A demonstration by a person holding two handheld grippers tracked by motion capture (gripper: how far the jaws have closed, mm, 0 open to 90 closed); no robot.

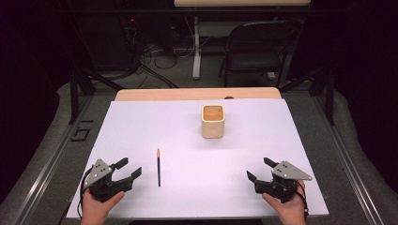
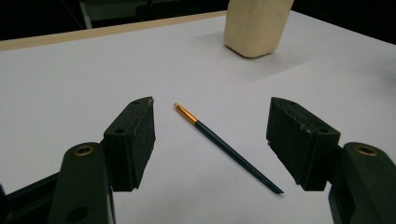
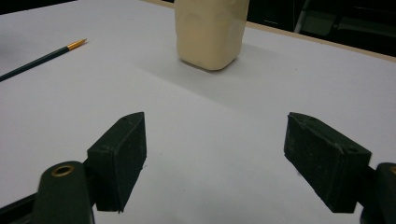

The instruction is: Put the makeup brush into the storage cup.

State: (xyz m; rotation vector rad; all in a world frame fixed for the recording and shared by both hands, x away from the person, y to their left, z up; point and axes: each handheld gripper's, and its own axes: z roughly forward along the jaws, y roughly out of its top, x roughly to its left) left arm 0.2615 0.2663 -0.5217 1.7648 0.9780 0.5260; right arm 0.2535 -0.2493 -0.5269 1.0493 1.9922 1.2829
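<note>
Closest to me, both of my grippers rest low over the near edge of the white-covered bench [image 1: 141, 122], each with its black fingers spread wide and nothing between them: the left gripper [image 1: 129, 169] near the left corner, the right gripper [image 1: 259, 169] well apart toward the right corner. Just beside my left gripper, on its inner side, lies the thin dark-blue paintbrush with a gold metal ferrule [image 1: 158, 168], flat on the sheet and running away from me, ferrule end at the far end. In the left gripper view it lies slantwise in the gap between my left fingers [image 2: 133, 140], touching neither. I judge it very light and stiff, but so slender and smooth that it can roll or skid on the sheet, and it sits so low that my pads must come down right onto the surface to catch it. I would take it across the handle near its middle, clear of the ferrule and bristle tip, squeezing gently so it does not pivot. Farther off, near the middle of the bench, stands the cream-coloured, square, round-cornered cup [image 1: 213, 121], upright, open at the top, and apparently empty.
</note>
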